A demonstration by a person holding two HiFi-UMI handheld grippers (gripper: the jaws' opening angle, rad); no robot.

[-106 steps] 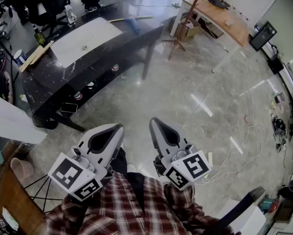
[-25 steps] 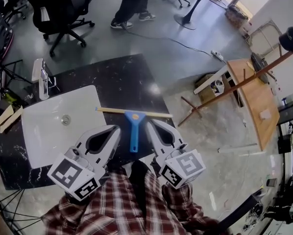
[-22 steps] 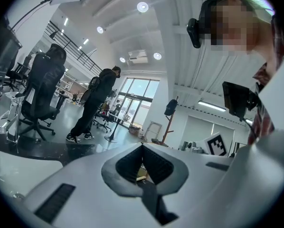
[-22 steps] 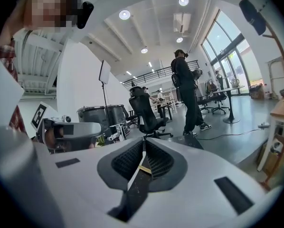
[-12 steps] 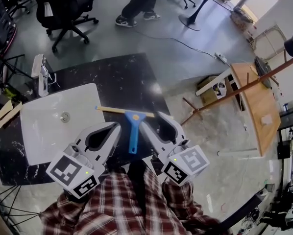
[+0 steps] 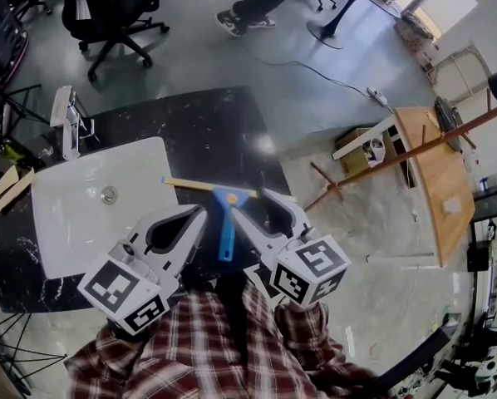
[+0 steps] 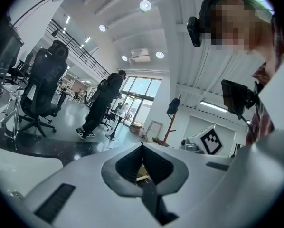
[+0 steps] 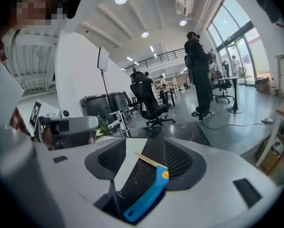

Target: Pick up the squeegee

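The right gripper [image 6: 250, 203] has swung toward 11 o'clock and dipped, and its jaws have just been opening wide. The squeegee [image 6: 225, 229] handle now lies between them, ungripped.

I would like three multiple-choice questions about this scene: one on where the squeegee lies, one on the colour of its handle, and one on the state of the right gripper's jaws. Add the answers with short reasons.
1. Where does the squeegee lie?
A. On the dark counter, beside the white sink
B. Inside the sink
C. On the floor

2. What colour is its handle?
A. Red
B. Green
C. Blue

3. How do the jaws of the right gripper stand?
A. Shut on the handle
B. Open, with the handle between them
C. Shut, with nothing between them

Answers:
1 A: the head view shows it on the black top next to the basin.
2 C: both views show it as blue.
3 B: the jaws have just been opening and stand apart, with the handle between them and not pressed.
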